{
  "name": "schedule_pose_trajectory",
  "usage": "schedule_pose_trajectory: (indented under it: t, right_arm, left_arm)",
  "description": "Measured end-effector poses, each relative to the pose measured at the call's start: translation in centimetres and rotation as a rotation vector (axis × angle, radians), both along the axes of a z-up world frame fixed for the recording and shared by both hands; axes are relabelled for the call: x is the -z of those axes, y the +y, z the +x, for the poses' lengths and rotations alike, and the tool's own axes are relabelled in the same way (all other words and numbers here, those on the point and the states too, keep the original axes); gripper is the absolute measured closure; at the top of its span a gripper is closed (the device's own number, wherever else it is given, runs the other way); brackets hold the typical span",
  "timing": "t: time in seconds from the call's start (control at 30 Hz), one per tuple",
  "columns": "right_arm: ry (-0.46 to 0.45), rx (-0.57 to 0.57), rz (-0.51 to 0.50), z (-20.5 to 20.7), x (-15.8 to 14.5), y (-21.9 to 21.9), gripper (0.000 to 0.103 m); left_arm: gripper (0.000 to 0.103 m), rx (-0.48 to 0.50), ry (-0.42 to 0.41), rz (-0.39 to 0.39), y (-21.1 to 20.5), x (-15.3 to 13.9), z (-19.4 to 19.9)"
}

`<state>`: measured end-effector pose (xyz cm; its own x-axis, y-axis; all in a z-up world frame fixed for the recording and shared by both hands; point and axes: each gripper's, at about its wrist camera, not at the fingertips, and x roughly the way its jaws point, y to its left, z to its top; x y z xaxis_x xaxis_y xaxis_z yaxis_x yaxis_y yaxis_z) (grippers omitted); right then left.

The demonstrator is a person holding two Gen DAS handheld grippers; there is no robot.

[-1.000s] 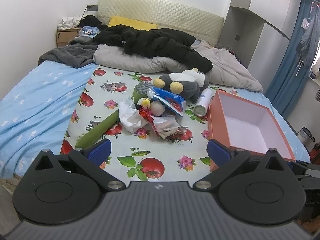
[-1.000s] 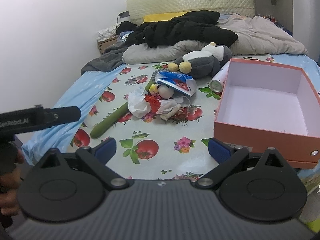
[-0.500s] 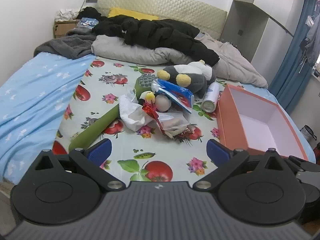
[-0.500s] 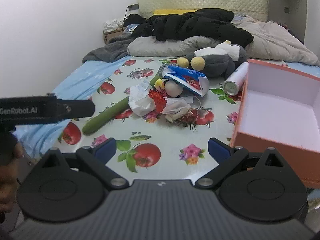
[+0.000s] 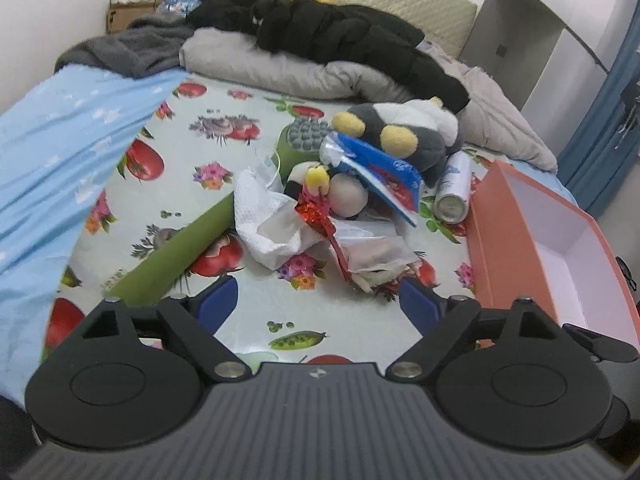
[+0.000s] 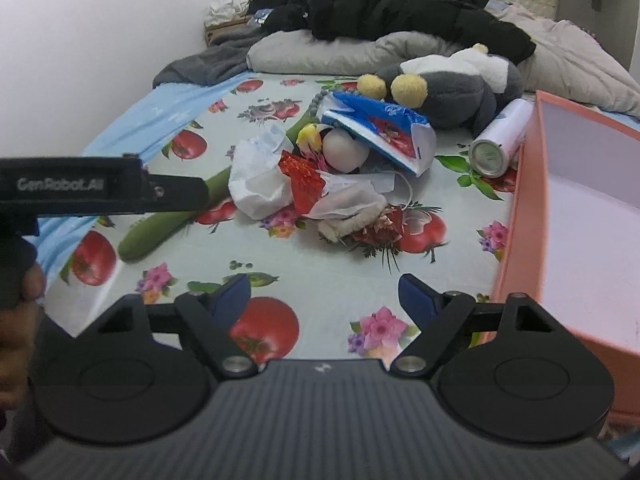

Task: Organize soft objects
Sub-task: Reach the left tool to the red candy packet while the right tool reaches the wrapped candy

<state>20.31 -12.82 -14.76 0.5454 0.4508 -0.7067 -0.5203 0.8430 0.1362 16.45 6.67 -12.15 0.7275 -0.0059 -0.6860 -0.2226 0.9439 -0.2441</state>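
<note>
A heap lies on the fruit-print cloth: a grey and white plush penguin (image 5: pixel 408 128) (image 6: pixel 452 84), a small white plush (image 5: pixel 348 196) (image 6: pixel 344 148), a blue snack bag (image 5: pixel 380 168) (image 6: pixel 380 128), crumpled white paper (image 5: pixel 268 220) (image 6: pixel 256 180), a red wrapper (image 6: pixel 300 180) and a long green roller (image 5: pixel 180 252) (image 6: pixel 164 224). An empty orange box (image 5: pixel 516 240) (image 6: pixel 516 216) stands to the right. My left gripper (image 5: pixel 318 304) hovers just short of the heap, jaws closing with nothing between them. My right gripper (image 6: pixel 324 294) hangs over bare cloth, jaws closing, empty.
A white spray can (image 5: pixel 452 188) (image 6: pixel 500 140) lies between the penguin and the box. Behind the heap are a grey duvet (image 5: pixel 280 68), a black jacket (image 5: pixel 340 32) and a blue sheet (image 5: pixel 60 128) at left. The left gripper's body (image 6: pixel 100 192) and a hand cross the right wrist view's left edge.
Both grippers have come forward and down toward the heap, which now looks larger. The blue pads of both stand a little closer together.
</note>
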Motion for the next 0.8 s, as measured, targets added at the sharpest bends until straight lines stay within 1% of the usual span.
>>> schedule_pose_trajectory:
  t: [0.1,0.33,0.4,0.47,0.57,0.63,0.67,0.7,0.77,0.8]
  right_arm:
    - [0.0,0.005,-0.025,1.6,1.0,0.6,0.02]
    - [-0.001,0.019,-0.091,5.3,3.7,1.6,0.02]
    - [0.018,0.031,-0.107,6.3,4.5,1.8,0.02]
    - [0.012,0.038,-0.129,7.1,5.1,2.0,0.02]
    - [-0.021,0.01,-0.16,8.2,5.9,2.5,0.02]
    - [-0.026,-0.005,-0.16,8.9,6.3,2.8,0.02]
    - [-0.03,-0.012,-0.163,9.1,6.5,2.9,0.02]
    - [-0.035,-0.023,-0.169,9.4,6.7,3.2,0.02]
    - [-0.045,-0.042,-0.186,9.8,7.2,3.6,0.02]
    - [-0.045,-0.051,-0.192,10.0,7.4,3.8,0.021]
  left_arm:
    - [0.025,0.013,0.018,-0.041,0.7,1.5,2.3]
    - [0.036,0.024,0.068,-0.108,1.6,4.6,7.2]
    - [0.043,0.028,0.076,-0.124,1.5,5.3,8.5]
    - [0.047,0.027,0.08,-0.131,1.4,5.9,9.7]
    - [0.054,0.024,0.097,-0.143,1.3,6.9,11.5]
    - [0.062,0.024,0.104,-0.167,1.3,7.6,12.4]
    - [0.068,0.024,0.111,-0.174,1.3,8.0,12.8]
    - [0.07,0.026,0.119,-0.18,1.2,8.3,13.1]
    - [0.072,0.03,0.132,-0.198,1.2,9.0,13.8]
    - [0.076,0.03,0.134,-0.198,1.3,9.3,14.0]
